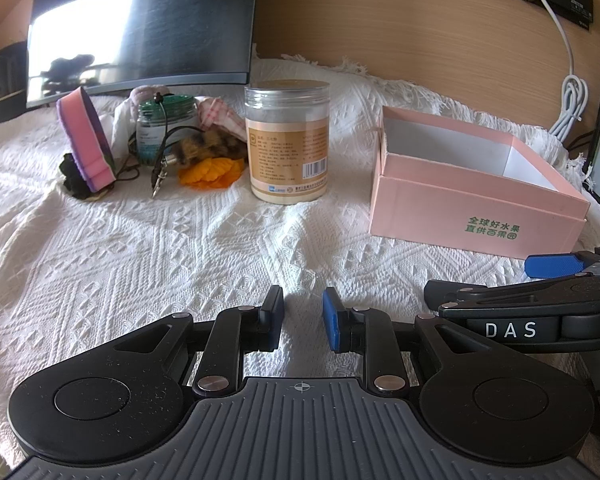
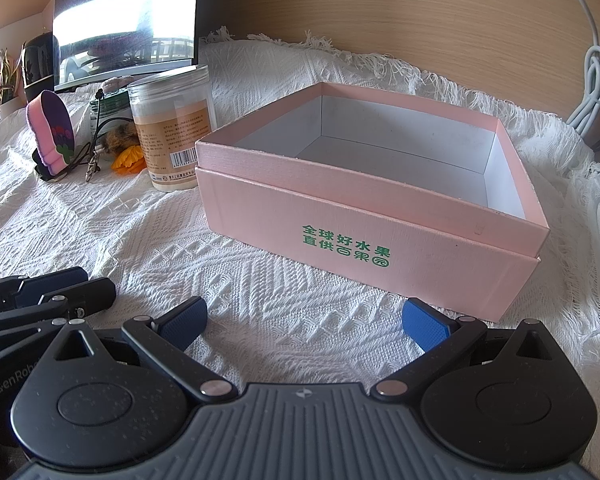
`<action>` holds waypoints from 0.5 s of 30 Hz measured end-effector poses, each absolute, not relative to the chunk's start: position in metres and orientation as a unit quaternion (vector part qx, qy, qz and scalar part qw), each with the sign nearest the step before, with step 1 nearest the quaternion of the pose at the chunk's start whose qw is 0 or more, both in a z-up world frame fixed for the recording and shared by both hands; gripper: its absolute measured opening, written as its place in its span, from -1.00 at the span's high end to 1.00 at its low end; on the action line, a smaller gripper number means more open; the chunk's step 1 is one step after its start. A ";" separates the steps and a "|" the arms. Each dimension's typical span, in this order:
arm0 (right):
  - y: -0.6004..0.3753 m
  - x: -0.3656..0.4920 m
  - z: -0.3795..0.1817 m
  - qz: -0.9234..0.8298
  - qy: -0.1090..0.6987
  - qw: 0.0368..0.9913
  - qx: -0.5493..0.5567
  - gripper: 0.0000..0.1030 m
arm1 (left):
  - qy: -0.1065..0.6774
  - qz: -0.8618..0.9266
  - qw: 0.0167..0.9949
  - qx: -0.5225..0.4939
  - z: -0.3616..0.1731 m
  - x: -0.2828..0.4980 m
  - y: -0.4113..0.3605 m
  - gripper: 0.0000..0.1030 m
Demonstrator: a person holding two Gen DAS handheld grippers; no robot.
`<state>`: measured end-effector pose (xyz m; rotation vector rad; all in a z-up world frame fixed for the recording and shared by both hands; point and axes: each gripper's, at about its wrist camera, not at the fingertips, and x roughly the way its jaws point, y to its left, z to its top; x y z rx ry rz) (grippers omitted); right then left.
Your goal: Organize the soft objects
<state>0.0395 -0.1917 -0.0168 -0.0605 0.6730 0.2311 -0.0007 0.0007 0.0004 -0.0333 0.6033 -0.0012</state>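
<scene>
A: Where are the 2 tools?

B: Both sit low over the white knitted cloth [image 1: 180,248] on the worktop. The left tool [image 1: 303,318] has its blue pads a narrow gap apart, gripping nothing. The right tool [image 2: 304,322] is spread wide, also empty-handed, just in front of the pink box [image 2: 364,216].

A: And the box?

B: Lid off, white inside, nothing visible in it. Green lettering on its front wall.

A: The soft things?

B: Clustered at the far left, well apart from the box: a pink-and-purple sponge [image 1: 87,140] standing on edge, a furry brown piece [image 1: 210,148], an orange fabric flower [image 1: 212,174] and a checked cloth [image 1: 220,114]. A green-lidded jar [image 1: 162,126] stands among them, with a tall clear jar [image 1: 287,140] between cluster and box.
</scene>
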 end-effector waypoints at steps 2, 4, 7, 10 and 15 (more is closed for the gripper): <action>-0.192 0.039 -0.017 0.113 0.329 0.937 -0.030 -1.00 | 0.297 -0.001 0.955 -0.017 0.000 -0.001 0.001 0.51; -0.192 0.039 -0.017 0.113 0.329 0.937 -0.030 -1.00 | 0.297 -0.001 0.955 -0.016 0.000 -0.001 0.001 0.51; -0.191 0.039 -0.017 0.113 0.329 0.937 -0.030 -1.00 | 0.297 0.000 0.955 -0.016 0.001 0.000 0.000 0.51; -0.191 0.039 -0.017 0.113 0.329 0.937 -0.030 -1.00 | 0.297 -0.001 0.955 -0.019 0.001 0.000 0.002 0.51; -0.191 0.039 -0.017 0.113 0.329 0.937 -0.030 -1.00 | 0.297 -0.001 0.955 -0.021 0.001 0.000 0.002 0.51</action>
